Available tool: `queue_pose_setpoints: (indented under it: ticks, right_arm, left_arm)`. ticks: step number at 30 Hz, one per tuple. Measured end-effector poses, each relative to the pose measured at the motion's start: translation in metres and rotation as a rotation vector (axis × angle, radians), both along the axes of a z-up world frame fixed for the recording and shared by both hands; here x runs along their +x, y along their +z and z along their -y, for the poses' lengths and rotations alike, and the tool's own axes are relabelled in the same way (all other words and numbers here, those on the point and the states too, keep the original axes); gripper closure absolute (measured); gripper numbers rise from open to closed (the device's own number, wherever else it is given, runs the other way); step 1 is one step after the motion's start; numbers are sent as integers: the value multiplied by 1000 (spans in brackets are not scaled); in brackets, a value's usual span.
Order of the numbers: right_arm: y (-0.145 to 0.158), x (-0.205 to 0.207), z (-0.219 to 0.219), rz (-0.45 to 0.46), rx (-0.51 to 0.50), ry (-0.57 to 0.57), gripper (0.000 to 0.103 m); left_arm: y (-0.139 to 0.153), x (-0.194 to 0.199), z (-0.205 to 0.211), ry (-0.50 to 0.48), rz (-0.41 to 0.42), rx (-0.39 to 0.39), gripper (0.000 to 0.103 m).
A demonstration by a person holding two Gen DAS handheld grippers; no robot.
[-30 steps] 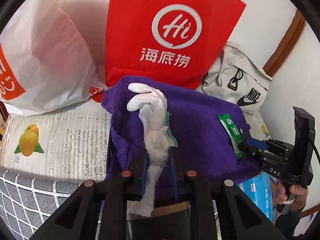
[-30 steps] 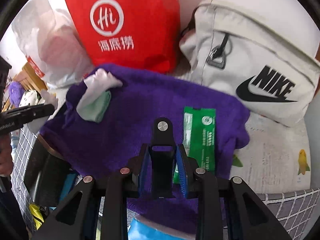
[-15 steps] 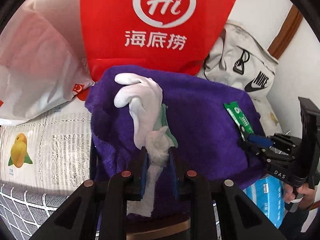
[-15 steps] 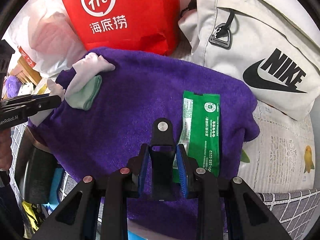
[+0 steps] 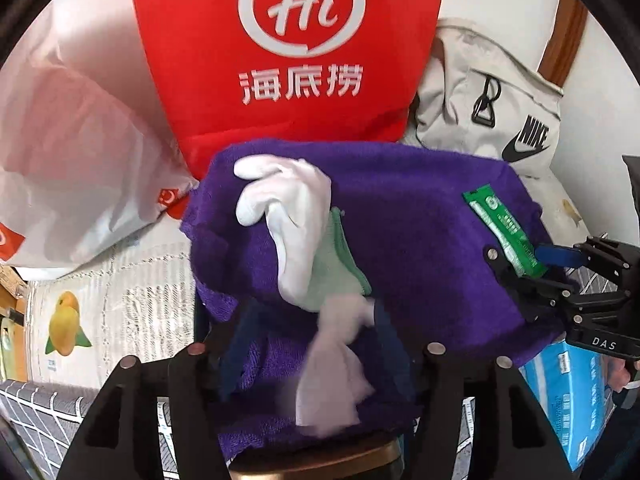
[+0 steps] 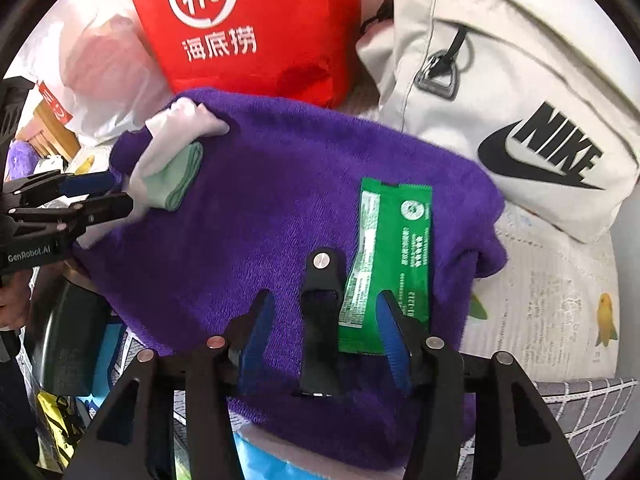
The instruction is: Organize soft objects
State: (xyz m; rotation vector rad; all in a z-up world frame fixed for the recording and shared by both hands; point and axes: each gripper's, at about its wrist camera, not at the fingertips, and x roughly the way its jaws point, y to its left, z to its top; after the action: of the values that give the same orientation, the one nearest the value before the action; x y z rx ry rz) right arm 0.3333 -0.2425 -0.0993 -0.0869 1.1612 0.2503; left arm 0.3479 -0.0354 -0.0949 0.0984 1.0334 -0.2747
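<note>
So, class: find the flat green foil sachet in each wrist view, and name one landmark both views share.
Left wrist view: green foil sachet lies right of centre on the purple fleece towel.
Right wrist view: sachet lies lower centre-right.
Shared landmark: red bag with white logo behind the towel.

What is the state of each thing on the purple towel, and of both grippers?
purple towel: spread flat, carrying the items.
white glove: lying on the towel, its cuff between the open left pads.
green packet: flat on the towel.
black strap: between the right pads, not pressed.
left gripper: open, jaws just opened.
right gripper: open, jaws just opened.
</note>
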Motion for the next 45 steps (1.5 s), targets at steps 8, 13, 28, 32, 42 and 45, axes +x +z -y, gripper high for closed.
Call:
queue_pose_setpoints:
  ticks: [8,13,28,32,42,45]
  right_arm:
    - [35,-23,7,60,28,-21,50]
    - [58,-53,7,100,63,-39,50]
    - [86,-193,-17,143,89,0,50]
    - [89,-230,-21,152,87,6,50]
    - [83,-299,-18,158,102,-9,49]
    - [81,-310,-16,161,106,-24,49]
  left_arm:
    - [30,-24,-14,31,41,-10,44]
    - [51,-56,-17,53,59,-31,44]
    - [70,-212,-22,130,89,-3,44]
    - [69,-248,-24,135,98,-13,42]
    - [52,-314,-29,149,86,-18,40]
    - [47,-323,-32,153,83,-19,36]
